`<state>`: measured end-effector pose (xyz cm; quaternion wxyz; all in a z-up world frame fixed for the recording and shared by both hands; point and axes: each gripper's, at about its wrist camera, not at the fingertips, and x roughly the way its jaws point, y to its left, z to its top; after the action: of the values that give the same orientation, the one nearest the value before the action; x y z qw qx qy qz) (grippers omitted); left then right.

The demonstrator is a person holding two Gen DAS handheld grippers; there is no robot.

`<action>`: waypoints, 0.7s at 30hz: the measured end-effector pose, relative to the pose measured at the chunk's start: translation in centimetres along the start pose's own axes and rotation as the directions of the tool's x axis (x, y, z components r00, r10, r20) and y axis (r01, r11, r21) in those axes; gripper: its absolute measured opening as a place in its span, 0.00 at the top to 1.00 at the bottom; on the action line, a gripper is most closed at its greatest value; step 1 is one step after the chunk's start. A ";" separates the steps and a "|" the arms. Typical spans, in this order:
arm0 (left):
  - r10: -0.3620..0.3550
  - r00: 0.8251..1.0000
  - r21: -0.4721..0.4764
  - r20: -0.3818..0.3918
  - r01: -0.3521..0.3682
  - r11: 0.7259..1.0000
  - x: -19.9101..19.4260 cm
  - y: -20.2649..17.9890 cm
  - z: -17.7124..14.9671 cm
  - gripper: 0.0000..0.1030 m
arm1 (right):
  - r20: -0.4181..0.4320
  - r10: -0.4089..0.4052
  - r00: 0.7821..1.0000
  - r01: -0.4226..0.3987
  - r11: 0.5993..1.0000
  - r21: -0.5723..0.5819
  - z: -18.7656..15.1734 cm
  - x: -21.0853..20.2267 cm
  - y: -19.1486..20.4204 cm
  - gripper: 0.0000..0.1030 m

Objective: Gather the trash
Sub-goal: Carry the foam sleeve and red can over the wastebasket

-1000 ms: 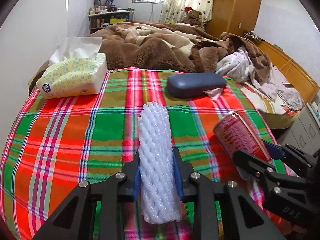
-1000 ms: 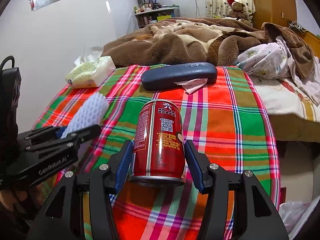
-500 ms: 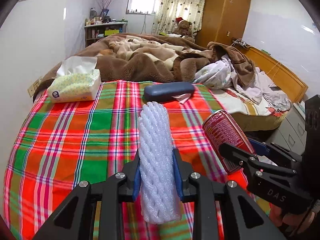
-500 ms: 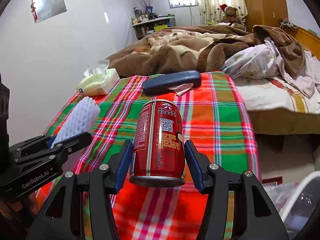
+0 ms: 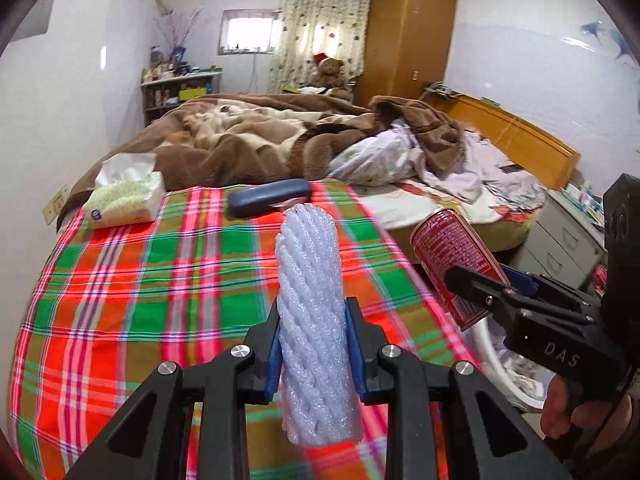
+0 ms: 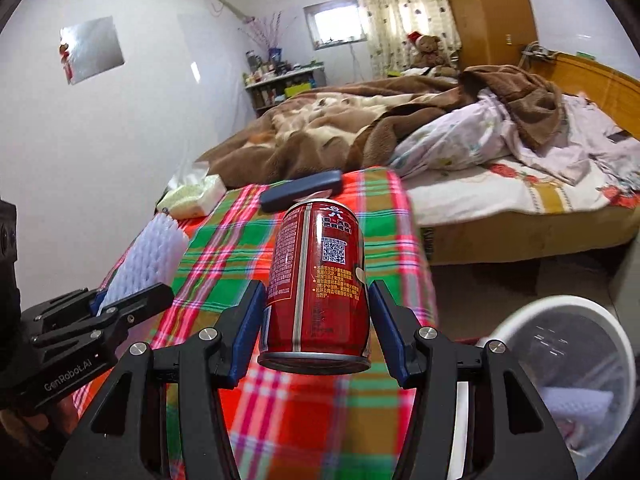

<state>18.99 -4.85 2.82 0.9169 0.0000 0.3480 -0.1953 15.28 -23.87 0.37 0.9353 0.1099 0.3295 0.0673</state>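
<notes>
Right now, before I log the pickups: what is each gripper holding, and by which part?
Left gripper clamps the white foam net sleeve around its lower half. Right gripper grips the red can by its sides, near the bottom.

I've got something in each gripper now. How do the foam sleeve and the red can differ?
The foam sleeve is white, soft netted mesh; the red can is rigid, glossy printed metal. The sleeve is long and slim, squeezed between the left gripper pads; the can is short and fat, keeping the right gripper pads wide. Both are clamped, lifted off the plaid cloth, with the white bin at lower right.
</notes>
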 end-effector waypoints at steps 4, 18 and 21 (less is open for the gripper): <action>-0.034 0.999 0.034 0.014 0.034 0.999 -1.0 -2.8 -0.3 0.73 | 0.022 -0.029 0.999 0.029 0.999 0.021 -0.7 -2.0 -1.7 0.47; -0.181 0.983 0.129 -0.025 0.183 0.975 -0.7 -12.6 -1.9 0.73 | 0.045 -0.200 0.979 0.192 0.972 0.139 -3.2 -6.8 -9.0 0.47; -0.214 0.976 0.151 -0.049 0.219 0.964 0.0 -14.8 -2.5 0.73 | 0.035 -0.237 0.971 0.228 0.960 0.161 -3.7 -7.4 -10.5 0.47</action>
<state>12.06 -18.12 2.94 0.8815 0.0366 0.3446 -0.3207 7.75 -34.93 -0.58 0.9339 0.1448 0.3190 -0.0719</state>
